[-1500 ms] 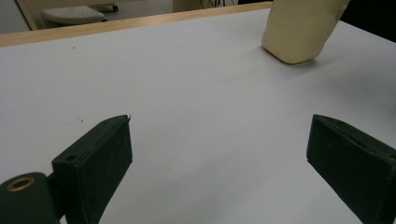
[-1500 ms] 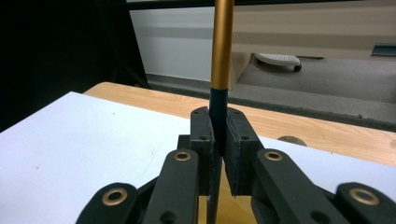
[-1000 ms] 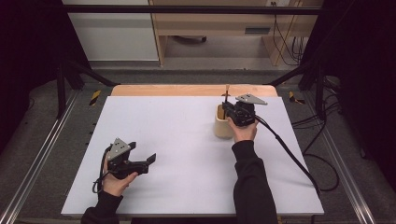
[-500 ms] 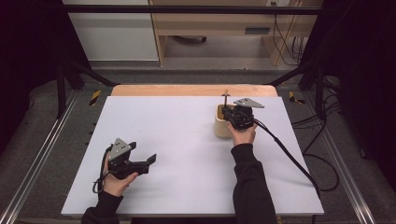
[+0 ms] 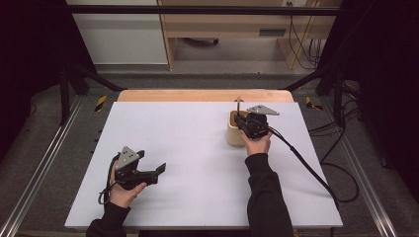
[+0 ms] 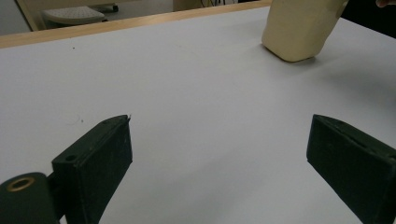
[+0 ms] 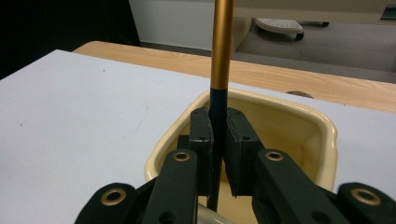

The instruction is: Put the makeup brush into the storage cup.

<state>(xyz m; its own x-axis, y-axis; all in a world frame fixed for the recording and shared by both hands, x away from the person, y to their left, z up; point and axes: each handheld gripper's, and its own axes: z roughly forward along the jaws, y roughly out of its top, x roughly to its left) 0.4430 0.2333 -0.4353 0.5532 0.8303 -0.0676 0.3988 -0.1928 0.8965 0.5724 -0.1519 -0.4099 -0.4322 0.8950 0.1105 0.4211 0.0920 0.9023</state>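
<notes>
A cream-coloured holder cup (image 5: 231, 129) stands on the white table top at the right of centre, and its side (image 6: 299, 28) shows far off in the left gripper view. My right gripper (image 5: 240, 120) hangs over the cup's rim (image 7: 322, 122), shut on a thin upright stick with a black lower part and a gold upper part (image 7: 221, 56). The stick's lower end reaches down into the cup. My left gripper (image 5: 159, 170) rests low at the table's near left, open, with nothing between its fingers (image 6: 98, 163).
The white board (image 5: 197, 163) covers the table; a wooden edge (image 5: 197, 96) shows at its far side. A black cable (image 5: 301, 165) trails from the right gripper across the right part of the board. Metal frame rails run along both sides.
The right gripper with the stick has sunk slightly toward the cup. The left gripper has not moved.
</notes>
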